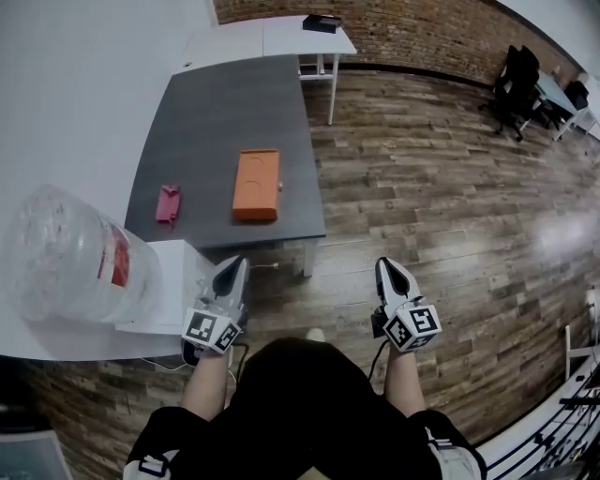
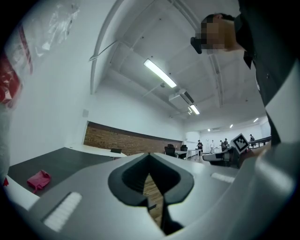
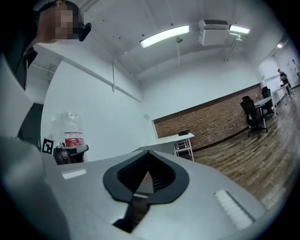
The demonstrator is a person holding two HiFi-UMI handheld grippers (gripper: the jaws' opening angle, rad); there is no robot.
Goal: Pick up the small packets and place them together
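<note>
Two packets lie on the dark grey table: a large orange one near its middle and a small pink one to the left of it. The pink packet also shows low at the left of the left gripper view. Both grippers hang short of the table's near edge, close to the person's body. My left gripper has its jaws together with nothing between them. My right gripper is likewise shut and empty, over the wooden floor to the right of the table.
A big clear water bottle on a white dispenser stands just left of my left gripper. A white desk with a black object adjoins the table's far end. Office chairs stand far right; people stand in the distance.
</note>
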